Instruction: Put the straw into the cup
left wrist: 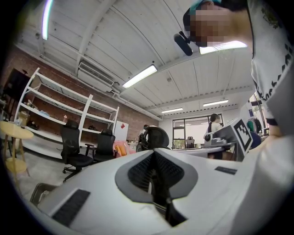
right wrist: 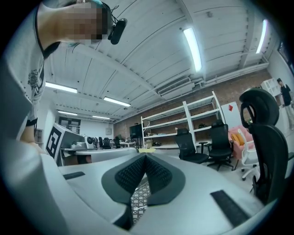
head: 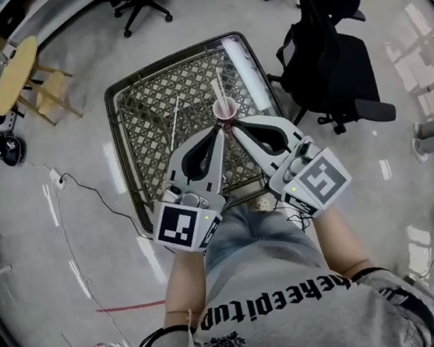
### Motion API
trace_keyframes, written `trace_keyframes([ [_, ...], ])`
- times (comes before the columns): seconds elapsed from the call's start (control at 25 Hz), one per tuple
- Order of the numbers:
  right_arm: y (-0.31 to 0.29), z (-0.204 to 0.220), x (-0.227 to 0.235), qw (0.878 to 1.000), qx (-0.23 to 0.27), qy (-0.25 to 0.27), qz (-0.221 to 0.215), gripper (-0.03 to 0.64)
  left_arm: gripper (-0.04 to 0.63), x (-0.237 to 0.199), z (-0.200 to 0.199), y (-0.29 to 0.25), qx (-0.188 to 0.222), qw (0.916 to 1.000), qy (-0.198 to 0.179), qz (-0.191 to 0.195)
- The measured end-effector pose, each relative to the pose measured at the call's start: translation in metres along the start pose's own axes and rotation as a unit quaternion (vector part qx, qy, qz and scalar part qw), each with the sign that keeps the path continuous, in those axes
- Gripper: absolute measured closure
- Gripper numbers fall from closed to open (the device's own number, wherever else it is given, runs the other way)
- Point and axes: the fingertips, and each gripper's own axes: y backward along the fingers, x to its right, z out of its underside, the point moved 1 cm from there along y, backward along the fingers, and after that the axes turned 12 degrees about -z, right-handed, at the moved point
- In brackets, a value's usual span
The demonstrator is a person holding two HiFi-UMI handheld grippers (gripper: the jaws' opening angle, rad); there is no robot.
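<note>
A small pink cup (head: 226, 111) stands on the metal lattice table (head: 148, 122), with a wide white straw (head: 218, 92) rising out of it. A second thin white straw (head: 174, 127) lies on the lattice to its left. My left gripper (head: 219, 130) and right gripper (head: 235, 125) point inward, and their tips meet just in front of the cup on its near side. Both are shut with nothing between the pads. The two gripper views tilt up toward the ceiling, so the left gripper (left wrist: 154, 153) and right gripper (right wrist: 145, 156) show only their own closed jaws; the cup is hidden there.
A black office chair (head: 337, 67) stands close to the table's right side. A round yellow stool (head: 16, 72) is at the far left. A black cable (head: 85, 189) runs across the floor left of the table. The person's legs are at the table's near edge.
</note>
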Motion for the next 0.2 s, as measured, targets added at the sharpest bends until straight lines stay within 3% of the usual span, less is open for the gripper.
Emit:
trace_keyframes([
  [0.2,0.006,-0.001,-0.004,1.0,0.001,0.002,-0.001,0.607,0.568,0.0074,-0.0014,0.0032,0.001,1.0,-0.002,0.001],
])
